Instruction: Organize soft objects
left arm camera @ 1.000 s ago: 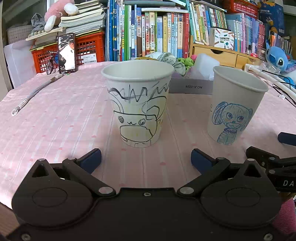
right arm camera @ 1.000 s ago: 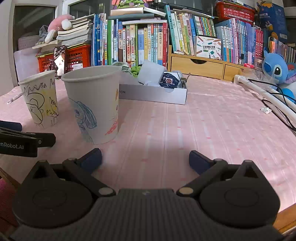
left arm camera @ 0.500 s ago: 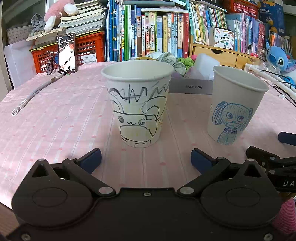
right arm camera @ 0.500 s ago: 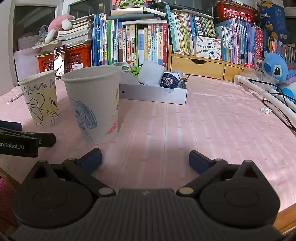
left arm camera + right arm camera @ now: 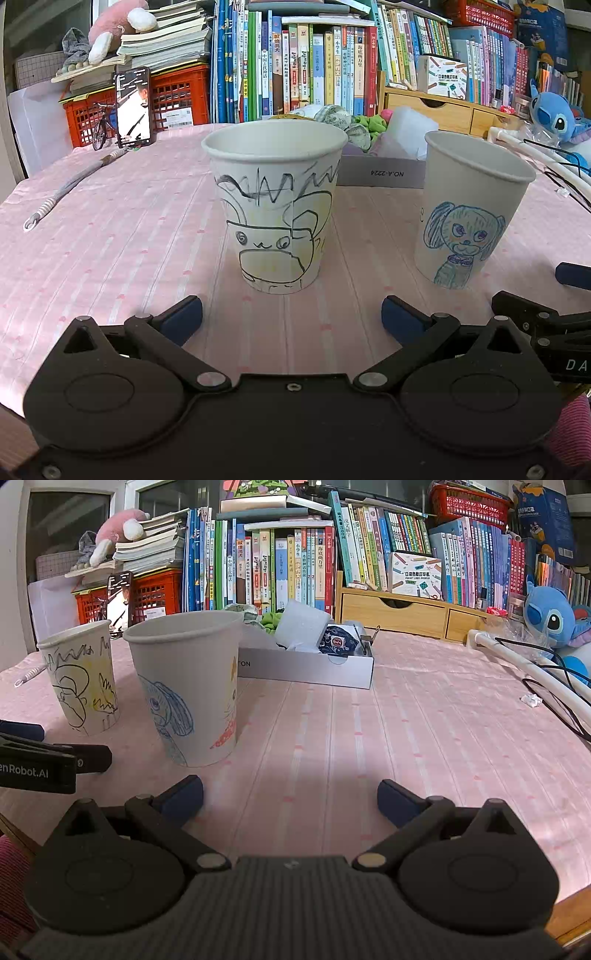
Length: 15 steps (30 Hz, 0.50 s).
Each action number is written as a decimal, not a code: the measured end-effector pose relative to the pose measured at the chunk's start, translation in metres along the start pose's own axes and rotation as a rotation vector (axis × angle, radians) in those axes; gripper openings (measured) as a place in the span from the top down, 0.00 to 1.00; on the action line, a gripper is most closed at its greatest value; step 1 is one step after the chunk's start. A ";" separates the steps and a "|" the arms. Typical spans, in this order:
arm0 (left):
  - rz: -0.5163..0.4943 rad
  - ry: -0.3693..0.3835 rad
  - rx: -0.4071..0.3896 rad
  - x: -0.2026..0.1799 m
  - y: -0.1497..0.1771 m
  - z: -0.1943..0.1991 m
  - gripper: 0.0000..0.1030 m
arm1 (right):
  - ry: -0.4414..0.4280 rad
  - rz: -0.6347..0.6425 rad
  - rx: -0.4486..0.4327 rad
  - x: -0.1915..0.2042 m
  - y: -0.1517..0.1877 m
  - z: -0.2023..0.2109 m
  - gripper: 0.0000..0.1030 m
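Nothing had changed over the last second: left gripper and right gripper both released, low-centre frame; soft items in box untouched.

- At your 12 o'clock a row of upright books lined the back of the table.
- At 10 o'clock a phone stood upright against a red crate, with a small model bicycle just beside it.
- At 9 o'clock a grey cord lay across the pink tablecloth.
- At 1 o'clock sat a wooden drawer unit.
- At 3 o'clock black cables crossed a white tube.
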State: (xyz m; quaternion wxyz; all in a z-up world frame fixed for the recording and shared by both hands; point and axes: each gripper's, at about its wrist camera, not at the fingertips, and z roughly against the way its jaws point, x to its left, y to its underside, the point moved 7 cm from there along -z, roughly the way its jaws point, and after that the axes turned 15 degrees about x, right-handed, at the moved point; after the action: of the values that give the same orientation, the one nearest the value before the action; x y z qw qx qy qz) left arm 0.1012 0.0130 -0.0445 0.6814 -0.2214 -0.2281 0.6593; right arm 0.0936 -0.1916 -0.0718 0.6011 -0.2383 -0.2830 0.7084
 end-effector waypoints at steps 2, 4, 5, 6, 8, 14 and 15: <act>0.001 -0.001 0.000 0.000 0.000 0.000 0.00 | 0.000 0.000 0.000 0.000 0.000 0.000 0.00; 0.001 -0.001 0.000 0.000 0.000 0.000 0.00 | 0.000 0.000 0.000 0.000 0.000 0.000 0.00; 0.001 -0.001 0.000 0.000 0.000 0.000 0.00 | 0.000 0.000 0.000 0.000 0.000 0.000 0.00; 0.001 -0.001 -0.001 0.000 0.000 0.000 0.00 | 0.000 0.000 0.000 0.000 0.000 0.000 0.00; -0.001 0.000 -0.002 0.000 -0.001 0.001 0.00 | 0.000 0.000 0.000 0.000 0.000 0.000 0.00; 0.000 -0.001 -0.002 0.000 0.000 0.001 0.00 | 0.000 0.000 0.000 0.000 0.000 0.000 0.00; 0.000 -0.001 -0.002 0.000 0.000 0.001 0.00 | 0.000 0.000 0.000 0.000 0.000 0.000 0.00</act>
State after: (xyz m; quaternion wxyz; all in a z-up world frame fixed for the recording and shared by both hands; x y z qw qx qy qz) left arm 0.1008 0.0126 -0.0438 0.6809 -0.2219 -0.2292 0.6592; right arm 0.0935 -0.1915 -0.0722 0.6010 -0.2384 -0.2830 0.7084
